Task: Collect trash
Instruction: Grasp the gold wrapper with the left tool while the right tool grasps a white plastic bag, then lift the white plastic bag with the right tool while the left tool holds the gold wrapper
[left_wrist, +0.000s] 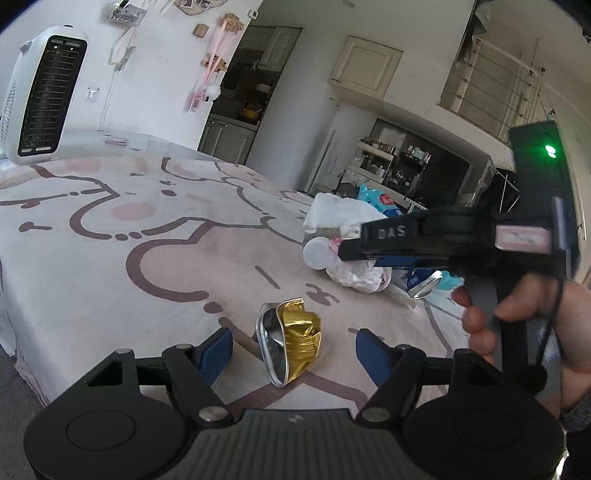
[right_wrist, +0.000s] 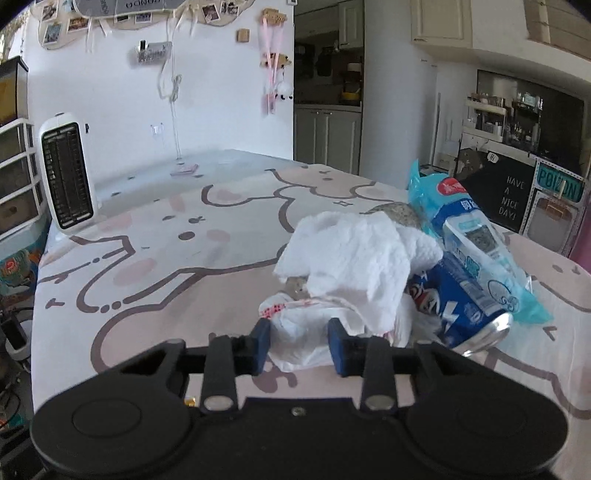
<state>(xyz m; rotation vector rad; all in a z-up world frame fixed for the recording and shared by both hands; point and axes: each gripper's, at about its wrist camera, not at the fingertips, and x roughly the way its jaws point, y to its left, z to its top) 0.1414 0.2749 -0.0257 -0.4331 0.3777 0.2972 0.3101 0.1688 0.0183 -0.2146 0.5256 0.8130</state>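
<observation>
A crushed gold can (left_wrist: 291, 339) lies on the cartoon-print cloth (left_wrist: 110, 258). My left gripper (left_wrist: 293, 350) is open, its blue pads either side of the can without touching it. A trash pile sits further right: white tissue (right_wrist: 354, 258), a thin white plastic bag (right_wrist: 306, 332), a blue can (right_wrist: 465, 306) and a light-blue wrapper (right_wrist: 476, 243). My right gripper (right_wrist: 300, 341) has its blue pads closed on the plastic bag at the pile's near edge. It shows from the side in the left wrist view (left_wrist: 354, 254), over the bag (left_wrist: 354, 271).
A white heater (left_wrist: 44, 96) stands at the cloth's far left edge, and shows in the right wrist view (right_wrist: 66, 181). A small pink item (right_wrist: 183, 169) lies at the far edge. Kitchen shelves (right_wrist: 517, 114) stand beyond the right side.
</observation>
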